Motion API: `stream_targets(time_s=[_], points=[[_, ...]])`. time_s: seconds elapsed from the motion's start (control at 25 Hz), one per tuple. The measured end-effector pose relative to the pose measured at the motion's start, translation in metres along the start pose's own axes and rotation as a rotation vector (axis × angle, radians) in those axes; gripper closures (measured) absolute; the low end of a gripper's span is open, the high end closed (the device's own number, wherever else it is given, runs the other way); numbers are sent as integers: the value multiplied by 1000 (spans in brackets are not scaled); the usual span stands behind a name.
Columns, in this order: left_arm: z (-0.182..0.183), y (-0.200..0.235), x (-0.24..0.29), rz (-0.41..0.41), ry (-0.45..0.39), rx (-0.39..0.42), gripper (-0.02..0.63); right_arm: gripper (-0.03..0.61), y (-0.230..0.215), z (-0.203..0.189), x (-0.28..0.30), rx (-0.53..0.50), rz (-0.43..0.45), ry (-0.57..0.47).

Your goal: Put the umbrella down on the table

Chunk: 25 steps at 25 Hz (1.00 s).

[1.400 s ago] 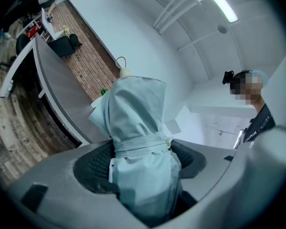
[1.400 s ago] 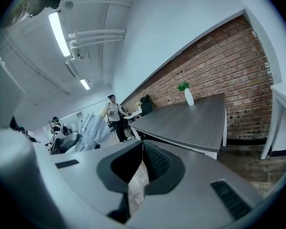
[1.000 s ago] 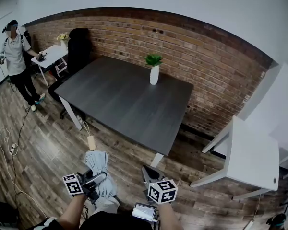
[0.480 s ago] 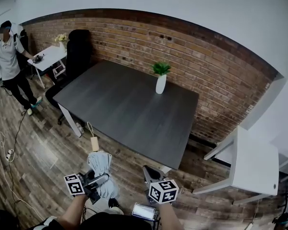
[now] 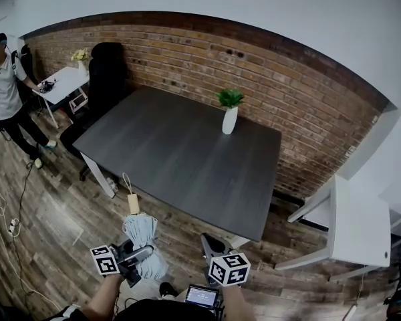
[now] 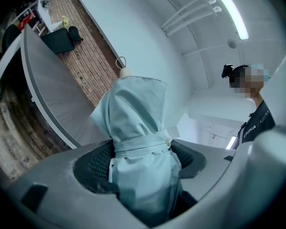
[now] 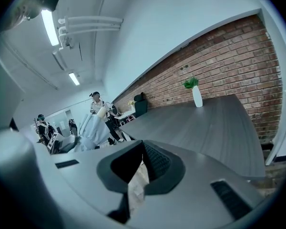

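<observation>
The folded pale blue umbrella [image 5: 140,236], tied with a strap and ending in a wooden handle [image 5: 132,203], sticks forward from my left gripper [image 5: 142,251]. Its jaws are shut on the bundled fabric [image 6: 136,113] just below the strap, in the left gripper view [image 6: 140,159]. The umbrella hangs over the wooden floor, short of the near edge of the dark grey table [image 5: 180,152]. My right gripper [image 5: 208,244] is beside it, to the right. Its jaws [image 7: 143,149] are shut with nothing between them. The right gripper view also shows the umbrella [image 7: 93,128] at its left and the table [image 7: 214,123].
A white vase with a green plant [image 5: 229,116] stands at the table's far edge by the brick wall. A black chair [image 5: 107,72] and a small white table [image 5: 63,82] are at far left, with a person [image 5: 7,105] next to them. Another white table [image 5: 361,226] stands at right.
The table has drawn nearer and fills more of the head view. Both grippers and the umbrella have come along toward its near edge. The person at the left has shifted toward the frame's edge.
</observation>
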<state>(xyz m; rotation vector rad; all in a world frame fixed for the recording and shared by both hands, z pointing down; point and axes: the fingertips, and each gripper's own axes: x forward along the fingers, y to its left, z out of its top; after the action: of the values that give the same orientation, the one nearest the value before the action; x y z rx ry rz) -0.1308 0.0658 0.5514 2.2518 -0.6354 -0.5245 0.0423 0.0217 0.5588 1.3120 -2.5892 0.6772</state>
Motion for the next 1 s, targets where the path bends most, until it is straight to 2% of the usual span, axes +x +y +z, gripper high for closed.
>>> stream_targets(time_s=[0.44,0.76,1.0], points=[[16,32,-4,10,-13,-38,285,571,1,3,48,8,14,41],[51,64,4,34,-28,-31,285,571,-5,28,100,14,57,29],[79,91,33,34,-29,-45,285,571,-30,48,134,35,61,32]])
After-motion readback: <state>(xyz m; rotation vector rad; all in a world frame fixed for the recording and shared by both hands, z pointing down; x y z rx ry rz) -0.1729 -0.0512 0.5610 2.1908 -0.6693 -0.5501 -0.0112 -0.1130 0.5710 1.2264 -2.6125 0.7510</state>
